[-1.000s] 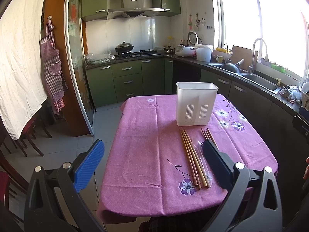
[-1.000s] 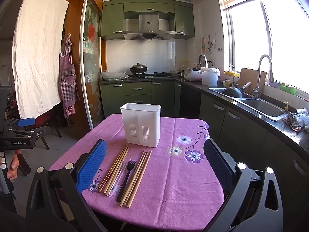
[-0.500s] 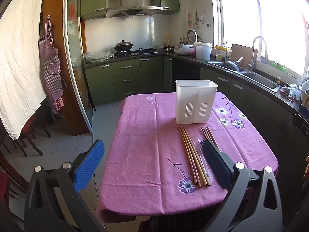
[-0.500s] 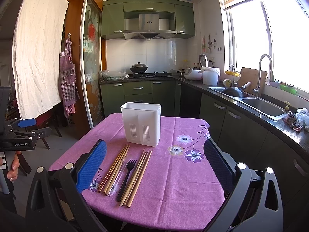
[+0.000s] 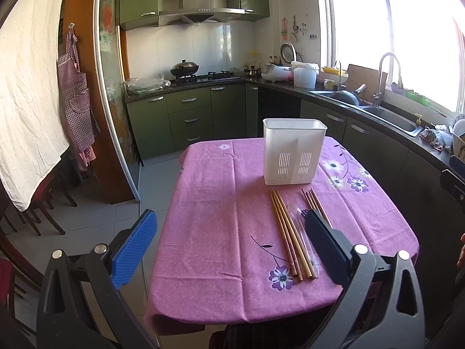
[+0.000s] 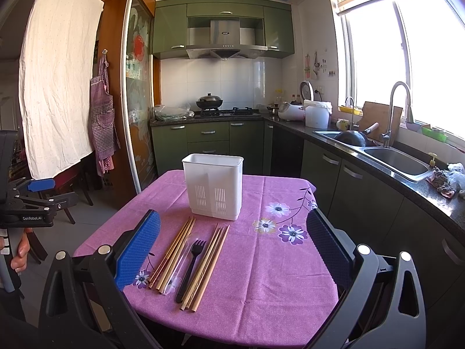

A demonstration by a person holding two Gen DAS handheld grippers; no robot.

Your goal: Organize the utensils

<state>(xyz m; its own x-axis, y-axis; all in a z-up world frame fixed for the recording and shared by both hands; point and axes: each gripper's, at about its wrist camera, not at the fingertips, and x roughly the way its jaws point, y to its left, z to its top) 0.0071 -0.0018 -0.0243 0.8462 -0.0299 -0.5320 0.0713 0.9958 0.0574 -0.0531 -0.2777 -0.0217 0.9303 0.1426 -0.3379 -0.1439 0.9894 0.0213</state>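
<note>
Both the left gripper (image 5: 229,244) and right gripper (image 6: 232,247) hang spread, empty. Ahead of them, chopsticks (image 6: 174,254) and a black fork (image 6: 190,264) lie before the white holder (image 6: 213,187): light, stiff, slippery; pinch mid-shaft.

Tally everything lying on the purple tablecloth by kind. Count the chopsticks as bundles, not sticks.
chopstick bundles: 2
black fork: 1
clear plastic piece, kind unclear: 1
white utensil holder: 1
Total: 5
</note>
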